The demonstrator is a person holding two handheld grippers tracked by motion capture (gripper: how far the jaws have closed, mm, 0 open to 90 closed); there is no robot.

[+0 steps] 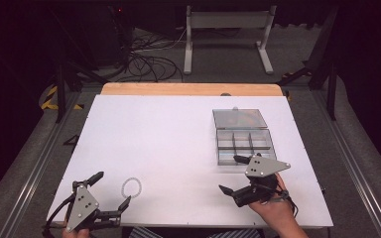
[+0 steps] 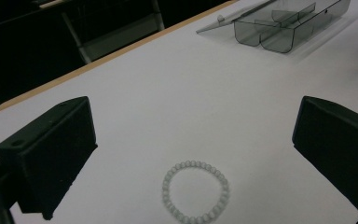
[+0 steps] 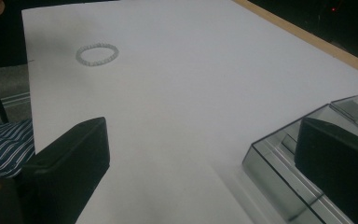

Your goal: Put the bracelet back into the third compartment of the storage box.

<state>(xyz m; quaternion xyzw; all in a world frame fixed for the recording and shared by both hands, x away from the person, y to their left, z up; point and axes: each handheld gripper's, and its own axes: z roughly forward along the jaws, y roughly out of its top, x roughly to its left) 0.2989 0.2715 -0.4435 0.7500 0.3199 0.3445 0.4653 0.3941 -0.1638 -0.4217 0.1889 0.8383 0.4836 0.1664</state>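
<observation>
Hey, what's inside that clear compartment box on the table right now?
The compartments of the box that show look empty. Its near corner is covered by a jaw of the right gripper, and the orange blur at the open lid can't be identified.

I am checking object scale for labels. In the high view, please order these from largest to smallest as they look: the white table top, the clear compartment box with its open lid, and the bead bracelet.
1. White table top, by far the largest.
2. Clear compartment box with its open lid.
3. Bead bracelet, the smallest.
</observation>
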